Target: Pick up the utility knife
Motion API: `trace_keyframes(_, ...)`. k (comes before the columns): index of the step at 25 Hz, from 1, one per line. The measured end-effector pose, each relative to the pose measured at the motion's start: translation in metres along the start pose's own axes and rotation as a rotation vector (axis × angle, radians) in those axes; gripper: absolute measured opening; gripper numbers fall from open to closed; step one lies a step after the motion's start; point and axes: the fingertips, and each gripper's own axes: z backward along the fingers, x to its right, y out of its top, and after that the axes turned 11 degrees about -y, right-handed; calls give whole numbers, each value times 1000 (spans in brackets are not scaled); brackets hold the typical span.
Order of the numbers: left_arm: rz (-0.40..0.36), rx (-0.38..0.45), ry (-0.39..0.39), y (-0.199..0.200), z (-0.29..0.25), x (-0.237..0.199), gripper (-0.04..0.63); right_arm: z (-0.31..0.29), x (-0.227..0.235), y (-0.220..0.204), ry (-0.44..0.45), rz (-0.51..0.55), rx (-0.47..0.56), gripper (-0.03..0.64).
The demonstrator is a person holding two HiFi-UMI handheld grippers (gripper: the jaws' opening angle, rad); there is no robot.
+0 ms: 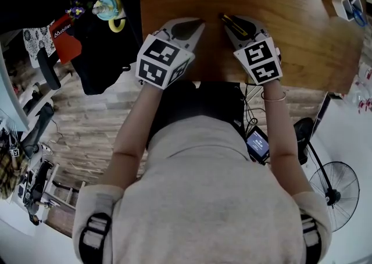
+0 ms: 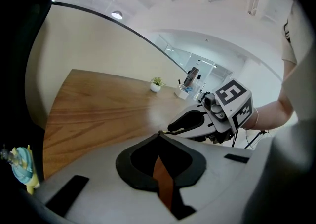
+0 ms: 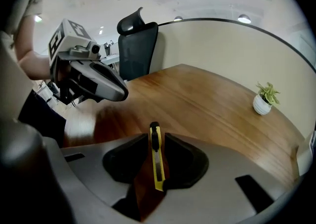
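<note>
The right gripper's (image 3: 155, 137) jaws stand apart astride the knife (image 3: 157, 161). It lies lengthwise in the gap on the table (image 3: 207, 104), close to one jaw, not pinched. The left gripper's (image 2: 160, 134) jaws meet, empty.

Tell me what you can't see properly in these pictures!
Utility knife: in the head view the right gripper covers all but its dark tip.
Grip: the right gripper view is too dark beside the knife to show whether the jaws press it.
White box at the table corner: near the head view's edge, contents too small.
Potted plant: tiny and blurred in the left gripper view.
</note>
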Motion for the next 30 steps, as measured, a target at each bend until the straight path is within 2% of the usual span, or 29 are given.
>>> trace_keyframes(7, 16, -7, 17, -4, 1, -6, 12, -2, -3, -3, 37, 17, -6, 110)
trace_keyframes(14, 16, 5, 14, -1, 3, -8, 12, -3, -8, -2, 33, 43, -17, 78)
trace_keyframes(19, -3, 4, -2, 3, 5, -4, 12, 3, -7, 5, -23, 34, 3, 77)
trace_keyframes(30, -99, 26, -58, 27, 24, 14, 12, 34, 2, 50, -171, -46, 144, 77)
